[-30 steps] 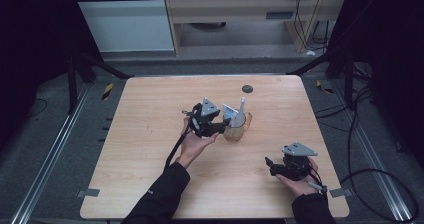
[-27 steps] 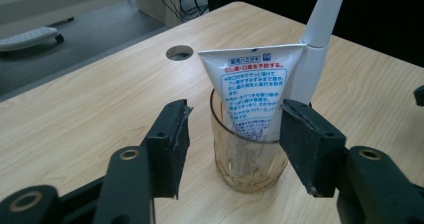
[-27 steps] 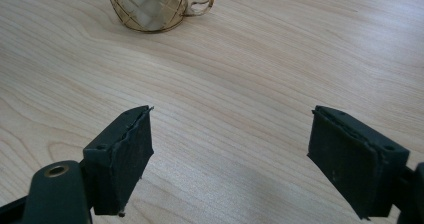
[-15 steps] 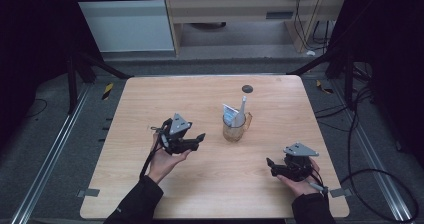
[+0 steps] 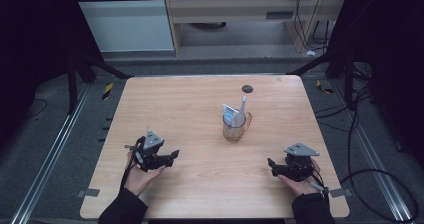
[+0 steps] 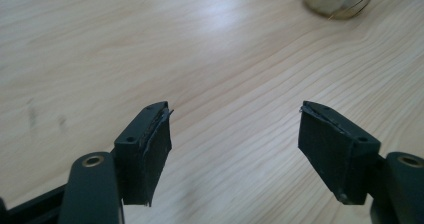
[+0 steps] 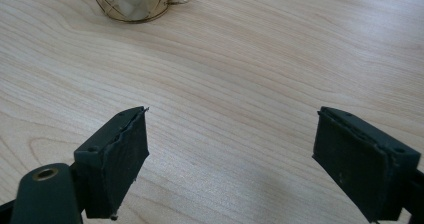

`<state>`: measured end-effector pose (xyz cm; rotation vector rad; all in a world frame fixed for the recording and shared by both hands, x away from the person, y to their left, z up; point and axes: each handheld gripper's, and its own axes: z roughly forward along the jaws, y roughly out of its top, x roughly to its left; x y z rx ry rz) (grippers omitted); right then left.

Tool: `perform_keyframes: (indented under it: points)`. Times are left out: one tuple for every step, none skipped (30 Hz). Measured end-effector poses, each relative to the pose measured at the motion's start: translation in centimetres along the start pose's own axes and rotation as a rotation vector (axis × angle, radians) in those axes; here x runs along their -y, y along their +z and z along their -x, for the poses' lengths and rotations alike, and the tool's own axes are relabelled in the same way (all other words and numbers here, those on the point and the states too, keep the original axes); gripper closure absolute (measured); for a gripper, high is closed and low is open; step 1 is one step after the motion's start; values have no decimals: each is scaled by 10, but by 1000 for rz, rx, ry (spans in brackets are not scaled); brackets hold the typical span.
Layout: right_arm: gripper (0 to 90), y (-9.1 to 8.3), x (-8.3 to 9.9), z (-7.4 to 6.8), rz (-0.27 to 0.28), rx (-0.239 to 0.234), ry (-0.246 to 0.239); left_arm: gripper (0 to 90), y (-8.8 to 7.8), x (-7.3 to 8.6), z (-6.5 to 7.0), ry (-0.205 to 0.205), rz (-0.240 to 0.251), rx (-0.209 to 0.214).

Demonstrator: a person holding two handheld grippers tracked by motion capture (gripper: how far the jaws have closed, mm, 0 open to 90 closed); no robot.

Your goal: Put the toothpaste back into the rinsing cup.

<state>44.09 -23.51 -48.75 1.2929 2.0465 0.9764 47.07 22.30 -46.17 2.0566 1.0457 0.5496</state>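
- Cup (image 5: 234, 129), amber glass, holding toothbrush (image 5: 241, 110), standing toward table's (image 5: 165, 104) far edge.
- Left gripper (image 5: 172, 155), jaws wide, empty, having just been opening; keeping low and clear is best.
- Right gripper (image 5: 271, 164), jaws wide, empty, resting near front right corner.

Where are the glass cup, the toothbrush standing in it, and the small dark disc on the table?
glass cup (image 5: 234, 130), high view, on its front wall.
toothbrush (image 5: 242, 107), high view, on its upright white handle.
dark disc (image 5: 247, 89), high view, on its middle.
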Motion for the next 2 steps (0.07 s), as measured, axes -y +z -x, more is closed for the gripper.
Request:
perform_keyframes:
  points:
    - [142, 0, 0, 0, 1, 1, -1, 281, -2, 5, -3, -1, -3, -15]
    - [139, 0, 0, 0, 0, 5, -1, 280, -4, 9, -6, -7, -10, -28]
